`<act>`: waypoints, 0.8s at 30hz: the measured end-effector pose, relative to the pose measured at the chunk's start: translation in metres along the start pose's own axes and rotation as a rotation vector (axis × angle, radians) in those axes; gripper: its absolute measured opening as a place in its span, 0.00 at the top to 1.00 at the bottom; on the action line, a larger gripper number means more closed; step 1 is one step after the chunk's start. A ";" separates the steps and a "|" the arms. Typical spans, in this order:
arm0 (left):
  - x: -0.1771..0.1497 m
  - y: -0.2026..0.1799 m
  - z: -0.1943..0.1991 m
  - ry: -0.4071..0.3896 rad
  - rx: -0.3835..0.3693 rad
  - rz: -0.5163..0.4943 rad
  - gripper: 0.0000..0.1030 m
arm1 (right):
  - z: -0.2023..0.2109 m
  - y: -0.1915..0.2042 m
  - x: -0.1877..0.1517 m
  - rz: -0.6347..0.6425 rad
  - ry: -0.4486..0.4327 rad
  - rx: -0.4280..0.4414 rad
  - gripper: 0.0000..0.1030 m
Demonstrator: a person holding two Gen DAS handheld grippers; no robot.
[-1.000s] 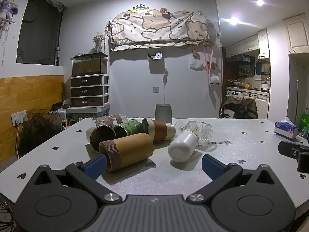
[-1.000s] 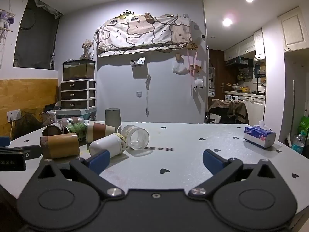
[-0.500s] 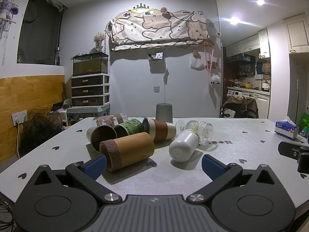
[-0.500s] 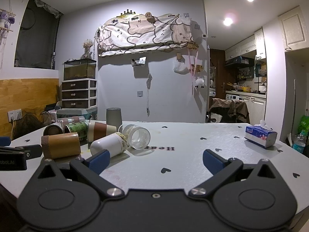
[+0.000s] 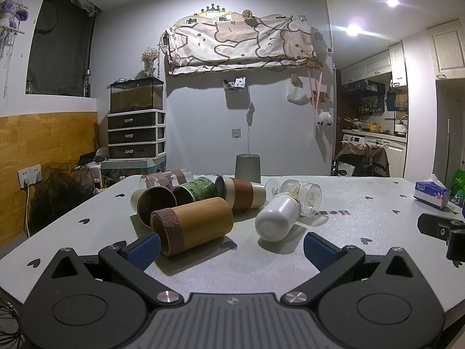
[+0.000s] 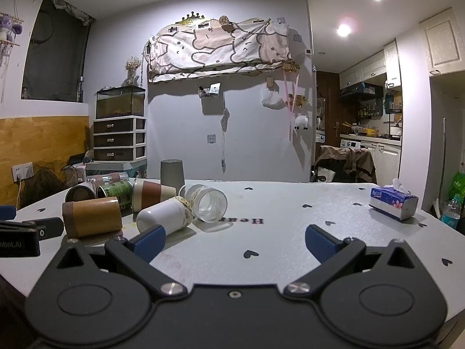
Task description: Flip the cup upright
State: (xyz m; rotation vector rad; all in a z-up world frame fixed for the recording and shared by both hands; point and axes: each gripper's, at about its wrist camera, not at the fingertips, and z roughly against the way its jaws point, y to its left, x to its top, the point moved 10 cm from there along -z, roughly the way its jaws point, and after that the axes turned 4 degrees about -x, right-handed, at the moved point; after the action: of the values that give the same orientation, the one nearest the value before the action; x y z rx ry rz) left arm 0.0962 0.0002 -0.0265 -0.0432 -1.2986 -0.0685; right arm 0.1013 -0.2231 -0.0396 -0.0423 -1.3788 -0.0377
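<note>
Several cups lie on their sides in a cluster on the grey table (image 5: 363, 203): a tan cup with a brown band (image 5: 193, 225), a white cup (image 5: 277, 218), a clear glass jar (image 5: 305, 193), a brown-and-cream cup (image 5: 242, 193), a green can (image 5: 197, 189) and a dark-mouthed cup (image 5: 154, 206). A grey cup (image 5: 247, 168) stands upside down behind them. My left gripper (image 5: 231, 248) is open and empty just before the tan and white cups. My right gripper (image 6: 235, 241) is open and empty, right of the white cup (image 6: 165, 213) and the jar (image 6: 207, 205).
A tissue box (image 6: 393, 202) sits at the table's right side. The table's near and left edges are close to the grippers. A drawer unit with a tank (image 5: 136, 128) stands by the back wall. The right gripper's body shows in the left wrist view (image 5: 444, 229).
Both grippers have crept slightly forward toward the cups. The cups have not moved, and both grippers stay open.
</note>
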 end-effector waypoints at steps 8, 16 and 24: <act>0.000 0.000 0.000 0.000 0.000 0.000 0.00 | 0.000 0.000 0.000 0.000 0.001 0.000 0.00; 0.000 0.000 0.000 0.001 0.000 0.000 0.00 | 0.000 0.000 0.000 0.000 0.002 0.000 0.00; 0.000 0.000 0.000 0.001 0.000 0.000 0.00 | -0.001 0.002 -0.003 0.000 0.006 0.000 0.00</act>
State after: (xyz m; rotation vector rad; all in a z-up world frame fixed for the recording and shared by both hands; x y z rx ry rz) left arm 0.0964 0.0001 -0.0266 -0.0429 -1.2973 -0.0686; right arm 0.1023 -0.2216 -0.0424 -0.0421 -1.3733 -0.0383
